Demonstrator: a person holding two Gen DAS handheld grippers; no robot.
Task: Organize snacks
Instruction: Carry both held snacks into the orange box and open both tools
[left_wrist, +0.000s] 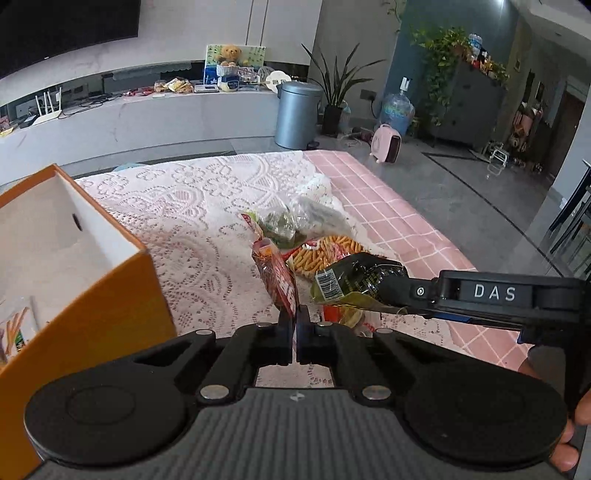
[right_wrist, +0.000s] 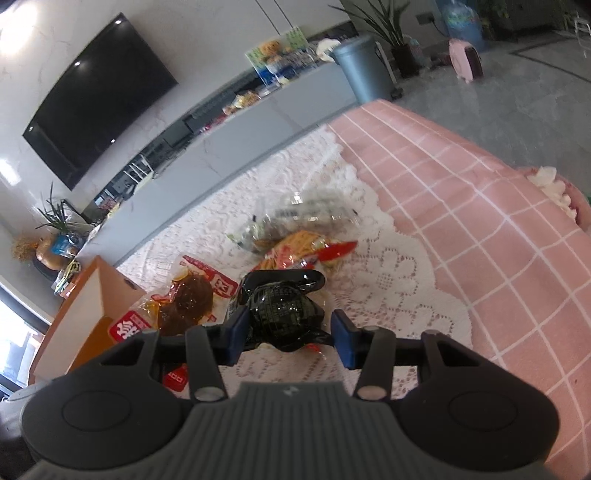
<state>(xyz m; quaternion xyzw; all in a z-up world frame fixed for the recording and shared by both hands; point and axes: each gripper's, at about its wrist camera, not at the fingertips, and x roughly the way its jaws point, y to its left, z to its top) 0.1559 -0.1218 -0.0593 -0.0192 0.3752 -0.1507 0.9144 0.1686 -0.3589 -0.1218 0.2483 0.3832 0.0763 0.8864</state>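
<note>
Left gripper clenched on red packet, right of orange box. Right gripper grasps dark packet, loosely. Lift clear, release inside box.

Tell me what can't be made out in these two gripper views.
- Orange box contents: left view, cut off by the edge.
- Dark packet label: right view, too small, glare.
- Clear bag contents: right view, blurred.
- Red packet lower end: left view, hidden between shut left gripper fingers.
</note>
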